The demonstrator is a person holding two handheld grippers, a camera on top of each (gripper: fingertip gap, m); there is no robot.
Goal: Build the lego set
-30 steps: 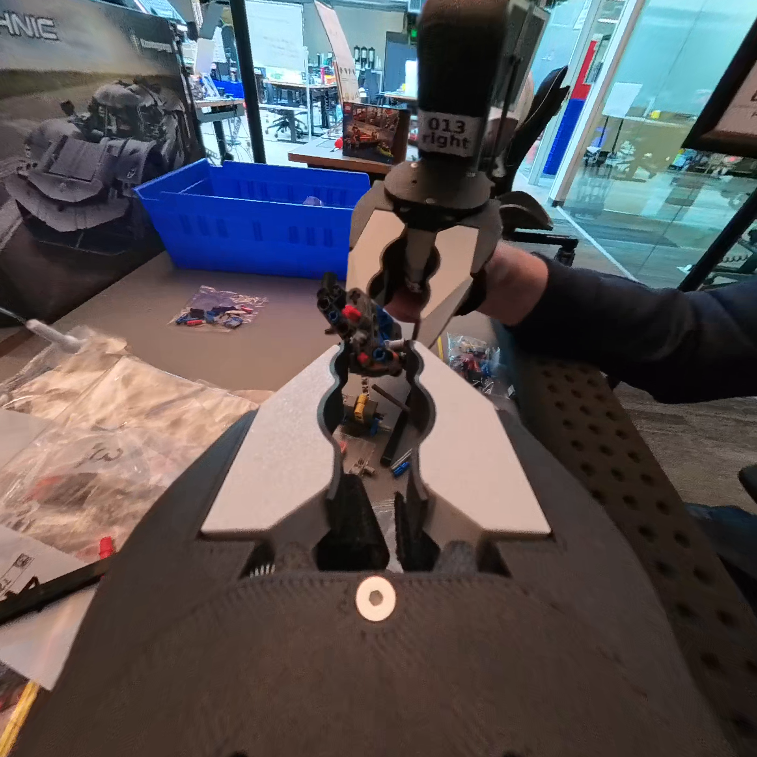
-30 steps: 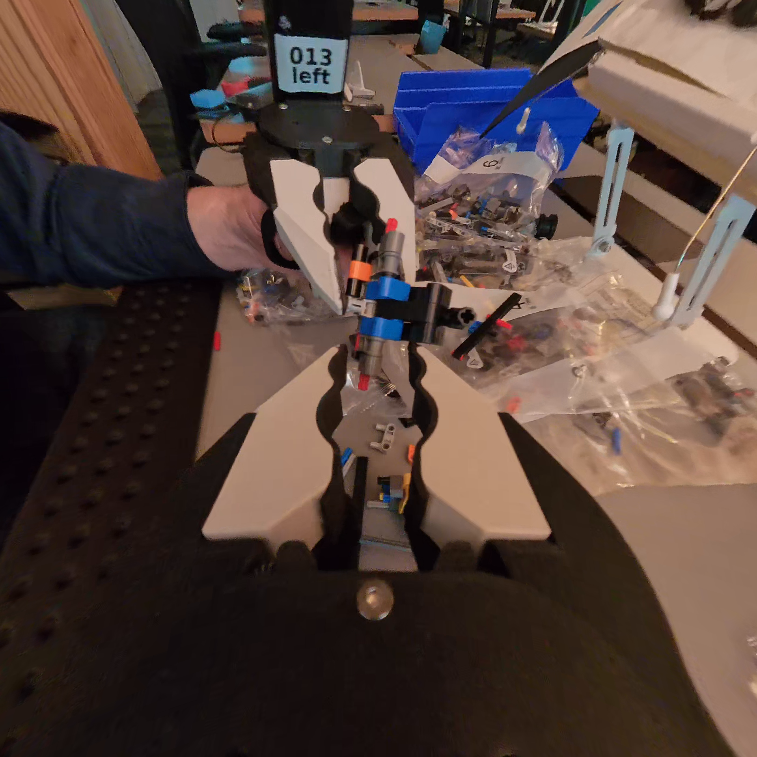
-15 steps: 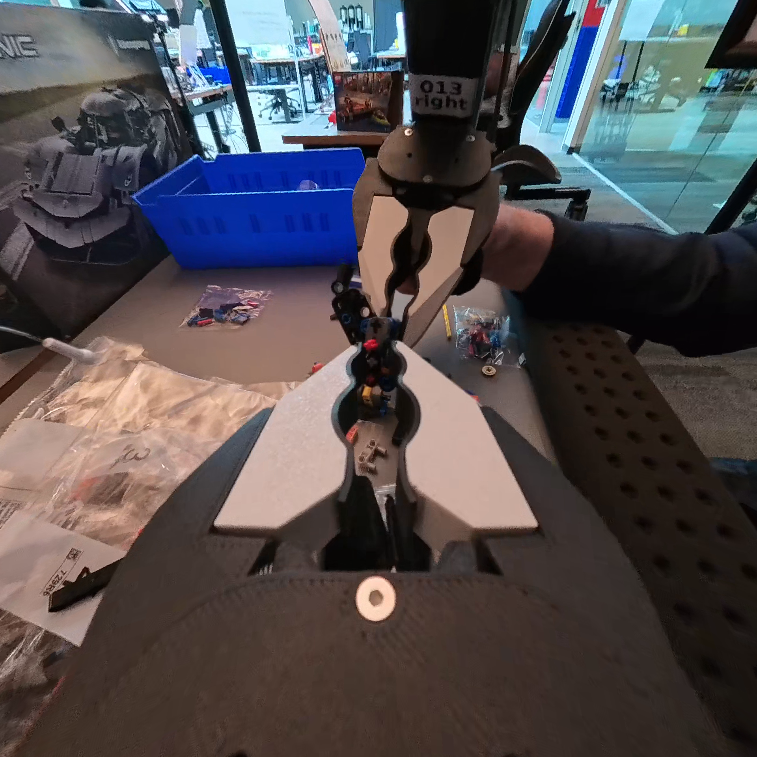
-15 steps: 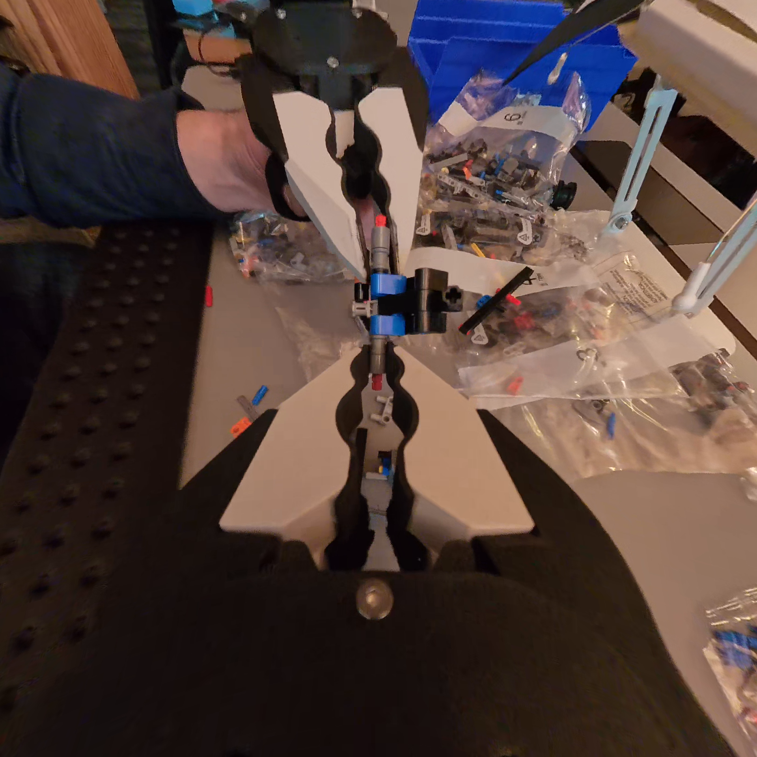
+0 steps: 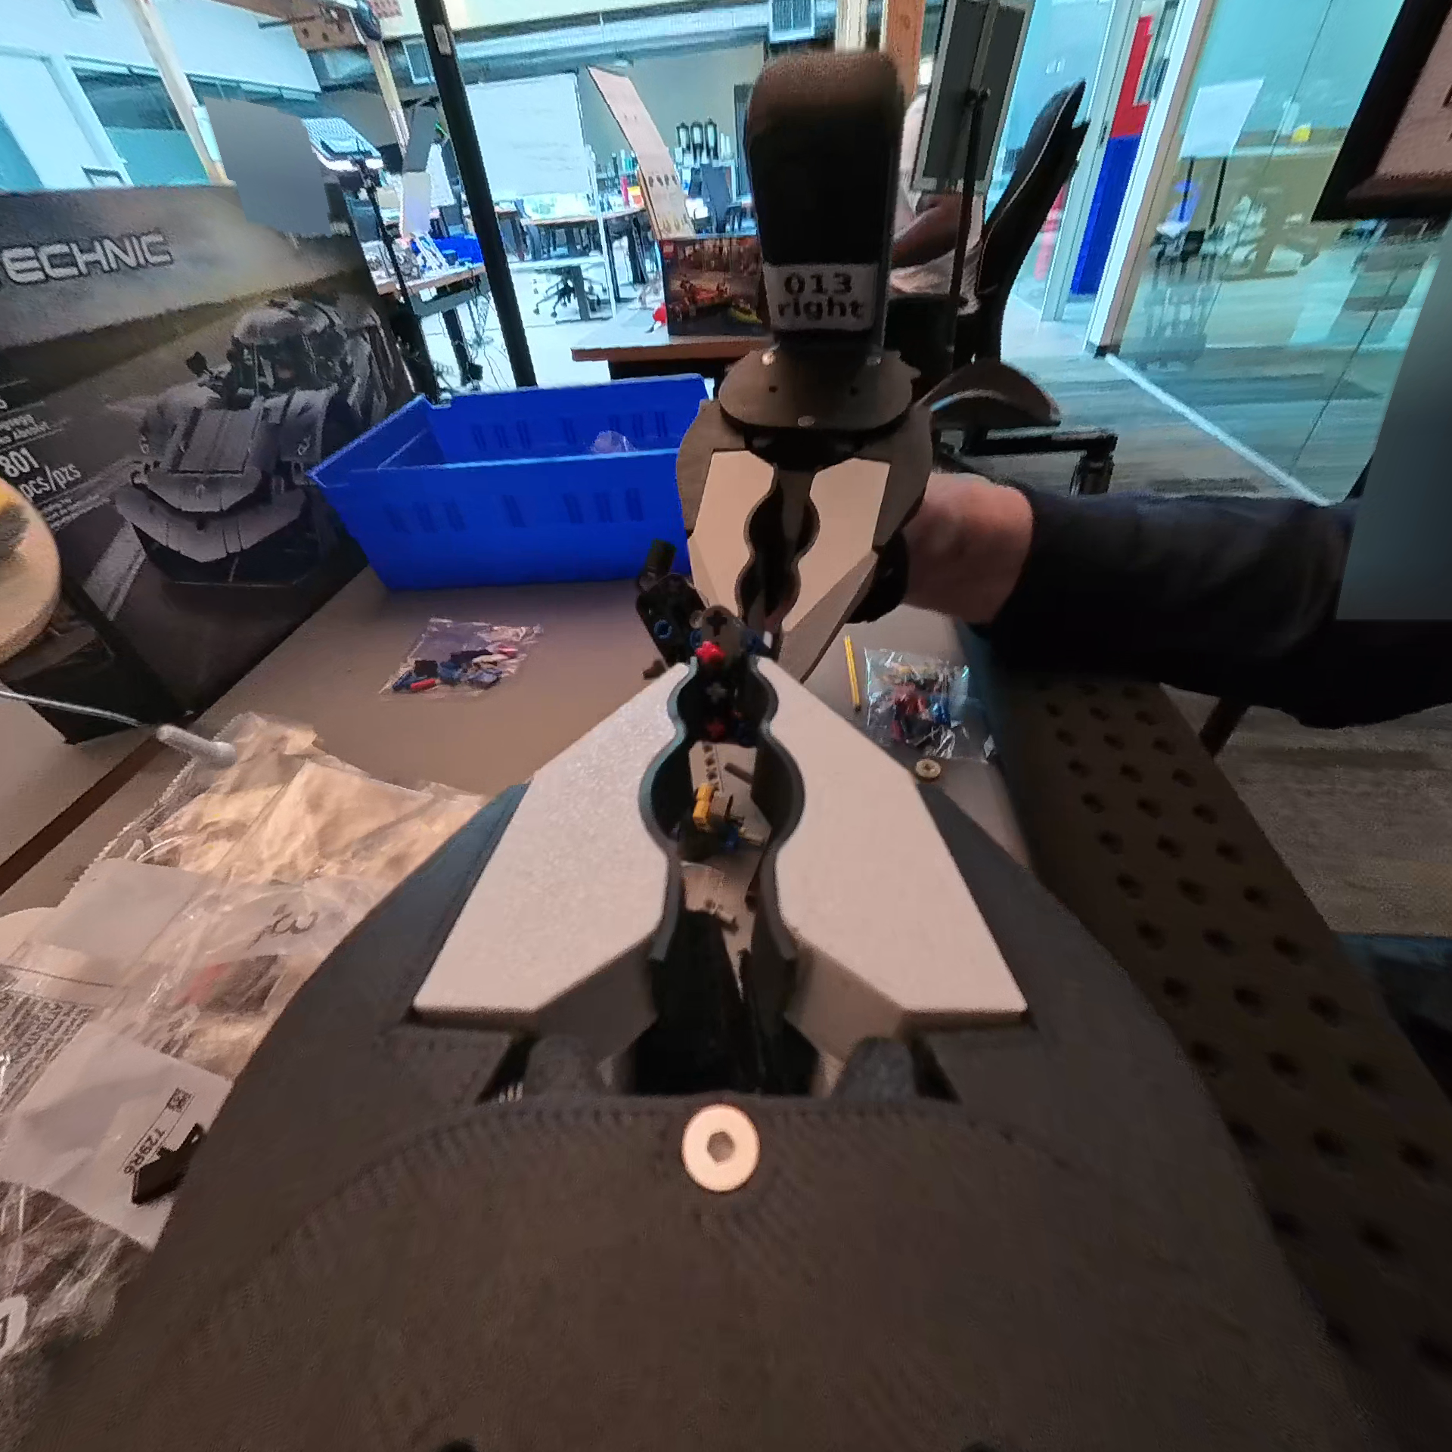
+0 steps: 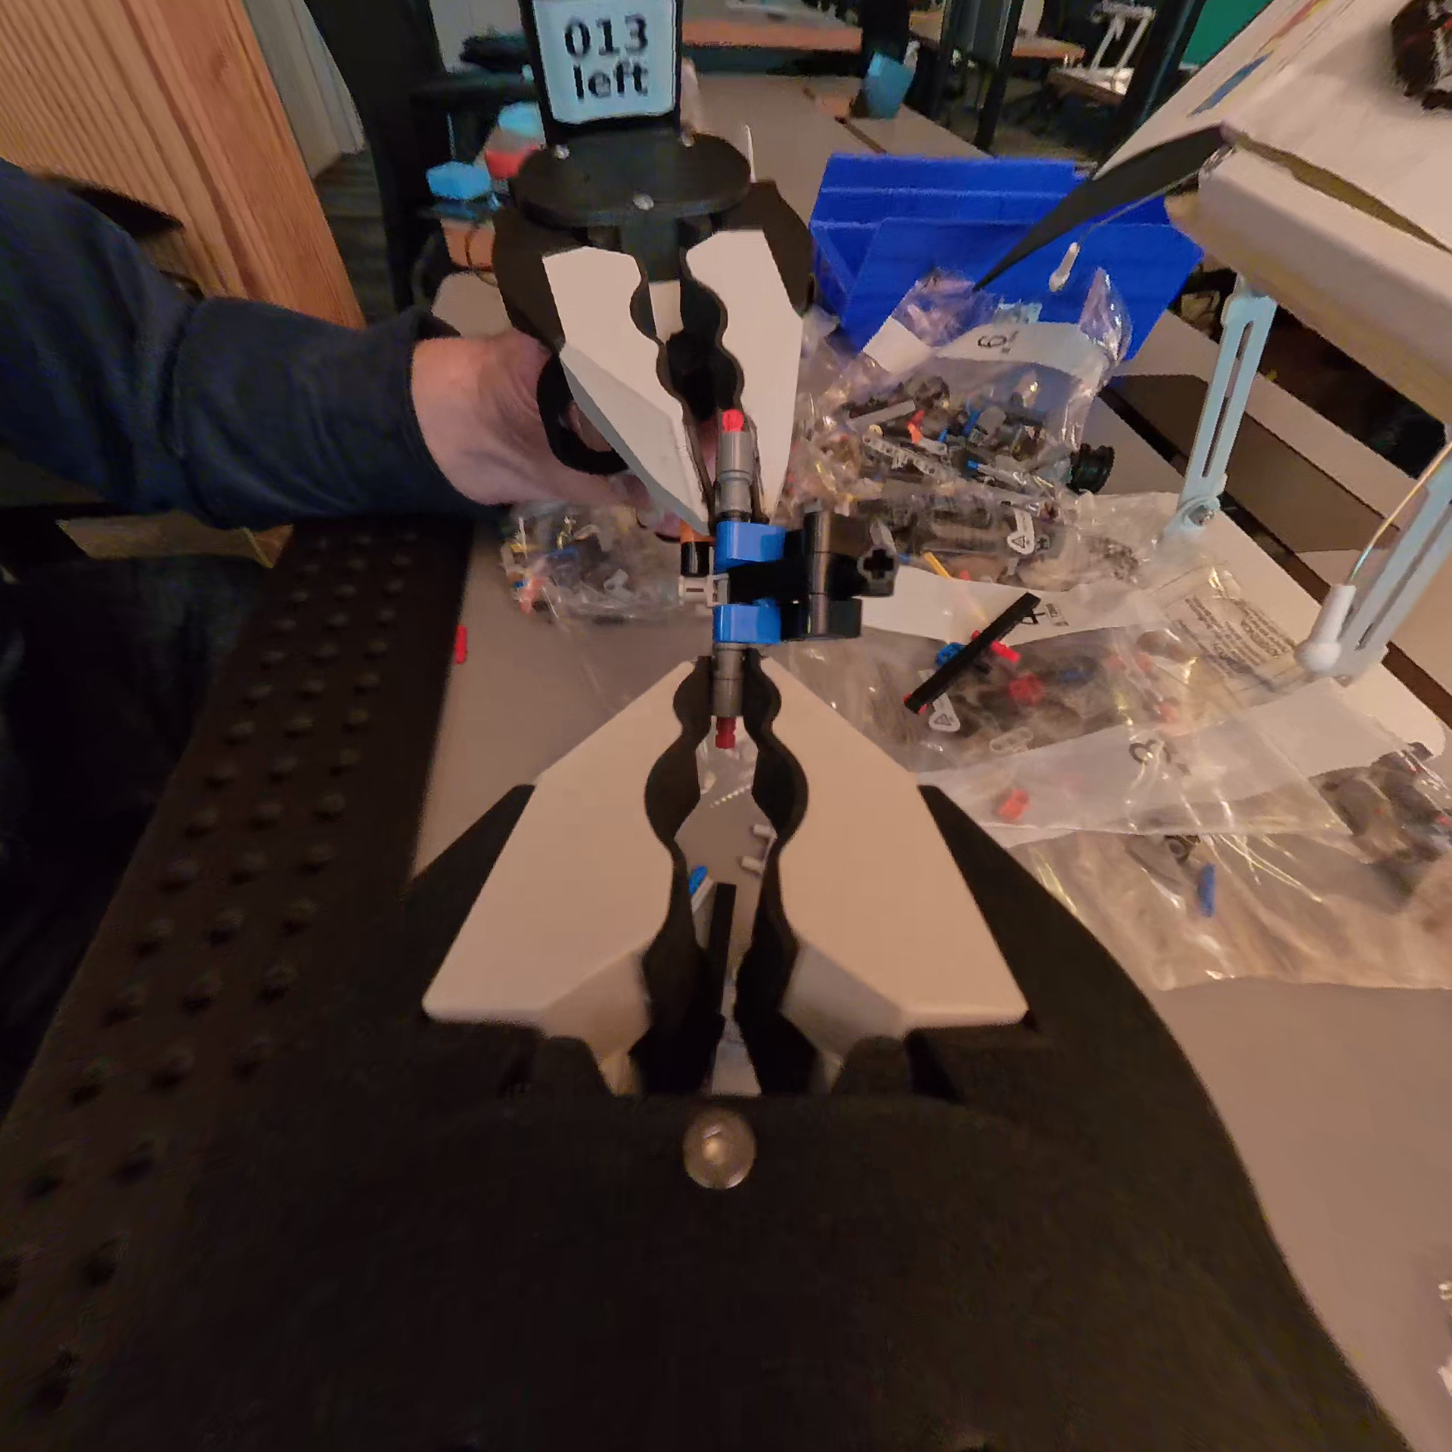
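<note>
A small lego assembly of a grey axle with red ends, two blue connectors and black blocks hangs in the air between the two grippers. My right gripper is shut on the axle's near end. My left gripper faces it and is shut on the far end. In the left wrist view the assembly sits in the left gripper's tips, and the right gripper meets it from the other side. A person's hand holds each gripper.
A blue bin and a lego box stand at the back. Clear bags of parts cover the table on one side. Loose parts lie under the grippers. A black perforated mat lies beside the table. A white bracket stands nearby. Both grippers' tips are close together, under 4 cm apart. Both grippers' tips are roughly 35 centimeters from the white bracket.
Both pairs of jaws have narrowed. The right gripper has closed on the near end of the axle. The assembly now stands in line between the two grippers, a little higher over the table.
</note>
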